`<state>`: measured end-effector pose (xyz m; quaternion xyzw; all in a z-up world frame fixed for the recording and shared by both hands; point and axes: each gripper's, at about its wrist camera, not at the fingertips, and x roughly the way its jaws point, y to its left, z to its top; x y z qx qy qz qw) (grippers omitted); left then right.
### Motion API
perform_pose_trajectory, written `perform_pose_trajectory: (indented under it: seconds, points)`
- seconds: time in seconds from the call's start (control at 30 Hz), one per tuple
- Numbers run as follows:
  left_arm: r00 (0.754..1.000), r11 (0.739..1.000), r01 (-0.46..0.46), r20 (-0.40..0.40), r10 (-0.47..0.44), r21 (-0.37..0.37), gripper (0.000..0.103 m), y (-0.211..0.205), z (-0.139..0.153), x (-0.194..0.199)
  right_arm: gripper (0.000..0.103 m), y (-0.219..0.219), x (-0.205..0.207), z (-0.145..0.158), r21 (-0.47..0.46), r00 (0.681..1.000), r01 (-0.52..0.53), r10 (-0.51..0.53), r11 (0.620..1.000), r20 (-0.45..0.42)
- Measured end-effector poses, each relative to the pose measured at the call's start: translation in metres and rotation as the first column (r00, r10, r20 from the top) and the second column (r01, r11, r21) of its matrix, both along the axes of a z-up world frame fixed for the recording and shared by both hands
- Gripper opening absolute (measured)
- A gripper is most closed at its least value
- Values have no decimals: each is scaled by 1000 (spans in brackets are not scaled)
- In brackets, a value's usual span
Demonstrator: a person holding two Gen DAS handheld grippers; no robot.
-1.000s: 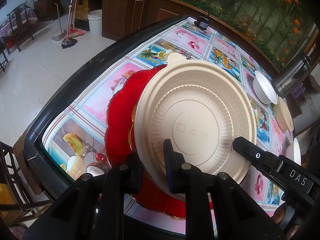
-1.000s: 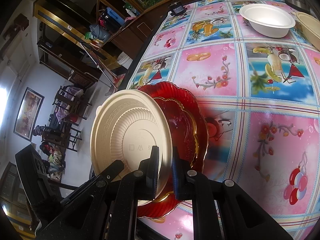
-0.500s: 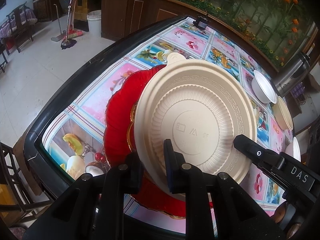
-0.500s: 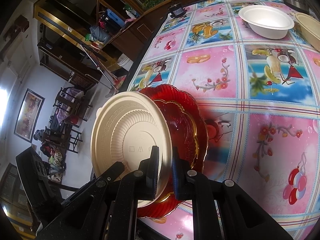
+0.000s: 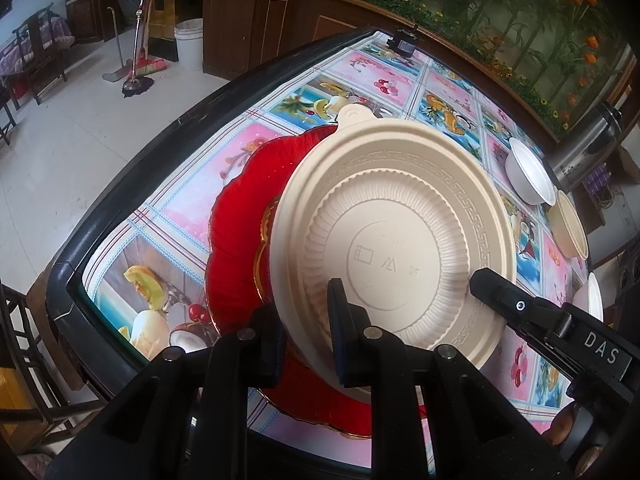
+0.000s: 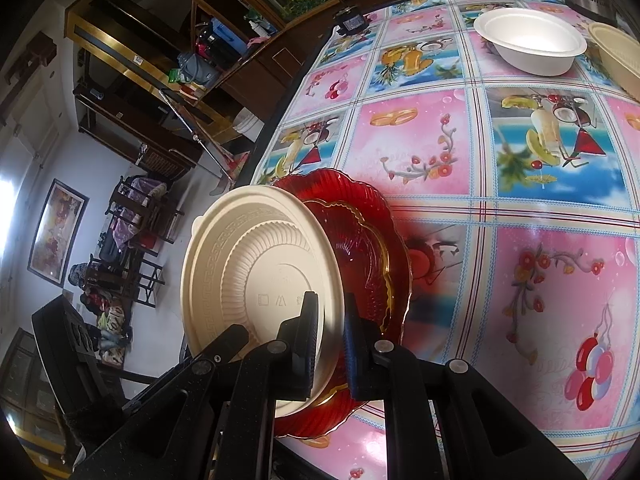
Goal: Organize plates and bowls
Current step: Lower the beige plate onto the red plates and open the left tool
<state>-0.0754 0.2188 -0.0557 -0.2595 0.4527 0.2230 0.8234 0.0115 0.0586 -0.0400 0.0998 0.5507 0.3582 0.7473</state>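
Angling steeply downward, both left tongs point(image 5: 306, 336) and right tongs point(image 6: 330, 344) clamp the tilted cream plate point(image 5: 394, 236) rim.

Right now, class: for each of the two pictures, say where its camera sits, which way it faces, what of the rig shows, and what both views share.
Left wrist: sits behind the left gripper, angled down at the table edge; its fingers clamp the cream plate; the right gripper enters from the right.
Right wrist: sits behind the right gripper, facing down across the tablecloth; its fingers clamp that plate.
Shared: cream plate, red plate, white bowl.
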Motion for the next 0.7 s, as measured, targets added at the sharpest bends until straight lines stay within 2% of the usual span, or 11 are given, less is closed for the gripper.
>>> perform_pose_trajectory:
  seconds: [0.17,0.3,0.4,0.47,0.5,0.53,0.6,0.7]
  points:
    - [1000,1000,1,1,-1,2,16,1,-1,0,11,0,0,0,0,1000,0,0,1000,0]
    - [1000,1000,-2,-13,2,-23,17,2,-7,3,16,0,0,-2,-1,1000,1,-1,1000,-10]
    - [1000,1000,-5,-13,5,-8,19,1,-4,2,16,-2,2,-5,-5,1000,11,-11,1000,-19]
    - [1000,1000,-12,-5,12,-4,25,1,0,0,16,-4,3,-4,-4,1000,22,-22,1000,-14]
    - [1000,1000,-14,0,14,2,34,0,2,-1,16,-4,3,-3,-1,1000,24,-24,1000,-14]
    - [1000,1000,-24,4,24,16,48,0,5,-3,19,-5,4,-2,3,1000,27,-26,1000,-13]
    - [999,998,-45,18,45,37,57,0,10,-7,29,-8,4,0,1,999,41,-41,999,-2]
    - [997,997,-67,32,66,48,58,2,16,-12,30,-10,5,2,13,999,46,-46,999,-5]
